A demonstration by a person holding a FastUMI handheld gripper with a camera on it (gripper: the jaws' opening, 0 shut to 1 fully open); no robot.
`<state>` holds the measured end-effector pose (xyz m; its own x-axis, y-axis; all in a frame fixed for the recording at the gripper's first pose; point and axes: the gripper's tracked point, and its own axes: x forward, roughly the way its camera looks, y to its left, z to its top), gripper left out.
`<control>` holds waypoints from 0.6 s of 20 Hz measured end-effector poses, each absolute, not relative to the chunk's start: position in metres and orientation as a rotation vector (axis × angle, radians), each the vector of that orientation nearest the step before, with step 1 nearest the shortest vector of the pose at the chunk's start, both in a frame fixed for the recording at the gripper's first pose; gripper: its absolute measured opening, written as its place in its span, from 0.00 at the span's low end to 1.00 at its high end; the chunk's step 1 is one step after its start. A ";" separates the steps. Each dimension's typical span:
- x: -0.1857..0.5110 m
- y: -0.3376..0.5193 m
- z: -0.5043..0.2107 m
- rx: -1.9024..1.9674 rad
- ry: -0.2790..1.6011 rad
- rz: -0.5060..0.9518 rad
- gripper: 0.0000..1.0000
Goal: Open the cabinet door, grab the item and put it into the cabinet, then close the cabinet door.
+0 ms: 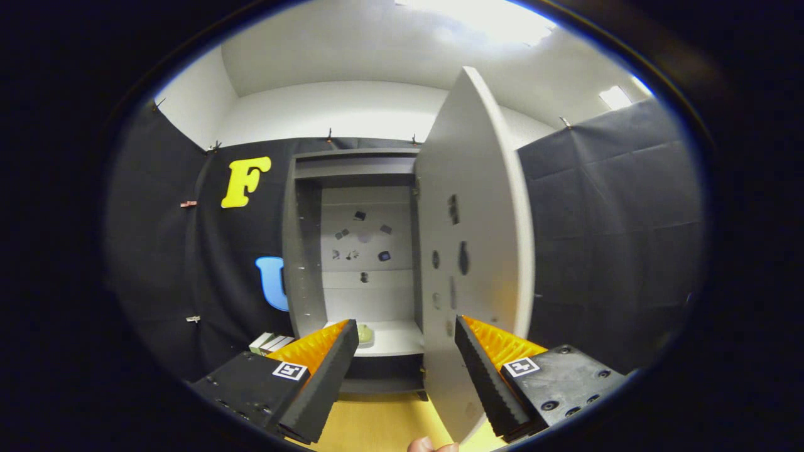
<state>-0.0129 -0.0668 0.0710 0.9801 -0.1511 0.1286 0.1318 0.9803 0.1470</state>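
Gripper [407, 339] fingers apart (holding nothing) | cabinet door [471, 251] open | item [364, 333] on shelf [392, 342]

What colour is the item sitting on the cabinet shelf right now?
Pale green, as far as the gripper view shows; the item sits small on the shelf, beyond the open gripper.

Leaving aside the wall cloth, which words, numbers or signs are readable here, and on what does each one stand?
No word or number can be read.
Markers on the open gripper: black-and-white square patterns, no words.
Stickers on the back wall of the cabinet: too small to read.
Boxes beside the cabinet: too small to read.
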 end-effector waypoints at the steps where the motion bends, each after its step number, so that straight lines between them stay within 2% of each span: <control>1: -0.021 -0.081 0.071 0.156 -0.137 -0.157 0.97; 6: -0.043 -0.167 0.058 0.179 -0.110 -0.238 0.97; 12: -0.017 -0.244 0.021 0.230 -0.041 -0.326 0.97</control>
